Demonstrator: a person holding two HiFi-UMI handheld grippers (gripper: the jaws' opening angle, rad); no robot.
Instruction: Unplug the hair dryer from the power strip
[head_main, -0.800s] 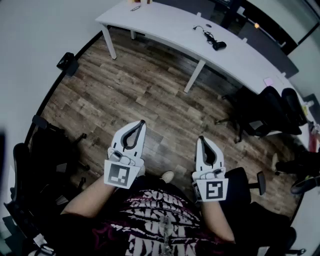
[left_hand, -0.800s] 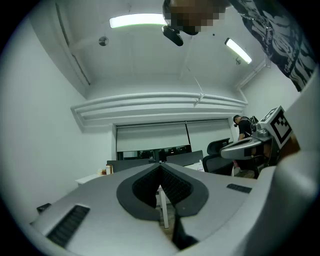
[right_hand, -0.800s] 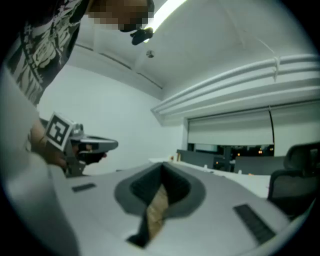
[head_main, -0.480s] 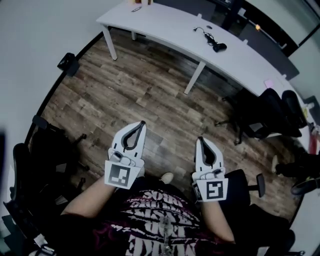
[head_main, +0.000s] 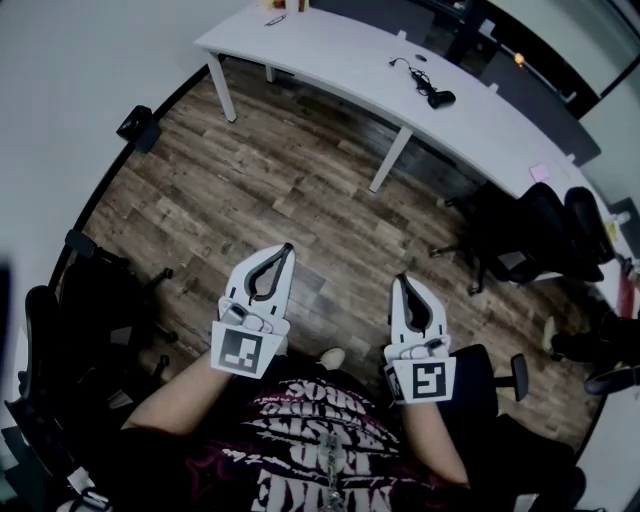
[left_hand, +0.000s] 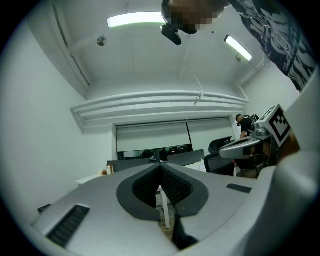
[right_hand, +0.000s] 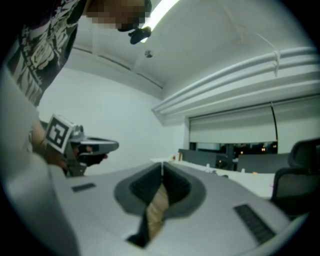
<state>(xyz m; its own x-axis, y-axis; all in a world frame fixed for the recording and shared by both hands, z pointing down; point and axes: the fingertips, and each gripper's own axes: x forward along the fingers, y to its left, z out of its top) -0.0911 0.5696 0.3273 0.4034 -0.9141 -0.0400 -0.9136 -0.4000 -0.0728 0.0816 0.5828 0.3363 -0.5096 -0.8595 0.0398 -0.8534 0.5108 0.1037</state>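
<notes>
Well, the left tongs (head_main: 281, 252) and right tongs (head_main: 404, 284) are each pressed together on nothing. Far ahead of them, on the tabletop (head_main: 330, 55), lies what looks like the hair dryer (head_main: 437, 95) with its cord. No power strip or container shows. Walk closer first, then part one pair at the plug.
</notes>
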